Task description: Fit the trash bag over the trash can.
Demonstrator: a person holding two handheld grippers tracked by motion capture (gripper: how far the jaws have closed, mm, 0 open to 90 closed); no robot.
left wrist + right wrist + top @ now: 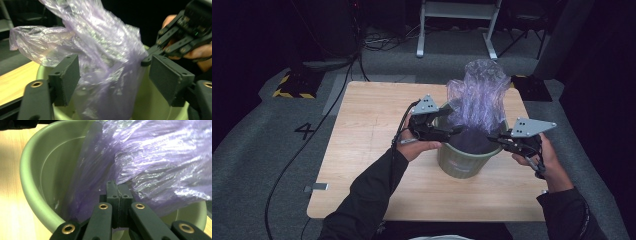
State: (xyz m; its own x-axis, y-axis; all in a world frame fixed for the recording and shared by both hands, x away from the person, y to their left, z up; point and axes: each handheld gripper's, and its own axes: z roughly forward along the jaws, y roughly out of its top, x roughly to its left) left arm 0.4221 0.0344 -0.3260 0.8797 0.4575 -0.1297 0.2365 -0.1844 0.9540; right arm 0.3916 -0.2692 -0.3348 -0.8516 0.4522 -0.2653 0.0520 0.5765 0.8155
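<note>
So there's a wooden table [377, 150] with a pale green bin [460, 159] sitting toward its right side, roughly in the middle front to back. A thin purple plastic bag [477, 95] is stuffed into the bin, and most of it billows up out of the top, standing well above the rim and leaning toward the far side.

The left gripper [451, 131] is at the bin's left rim, held by the person's left hand [418, 146], which sits just beside the bin wall. In the left gripper view its jaws stand wide apart, with the bag [100, 50] hanging in the gap between the two pads [67, 77]. The pads aren't pressing on the plastic, so it's let go, just framing the bag. The same view shows the bin's rim [43, 71] below the jaws, and the other gripper across the way.

The right gripper [494, 139] comes in from the right side of the bin, with the right hand [544, 157] behind it. In the right gripper view [119, 192] its jaws are squeezed tight together, right up against the bag [160, 157] where it bunches over the bin's [32, 180] inside. It looks pinched on a fold of the bag, though the plastic right at the tips is hard to make out.

The floor around the table is grey carpet with cables [302, 150] running across it on the left.
</note>
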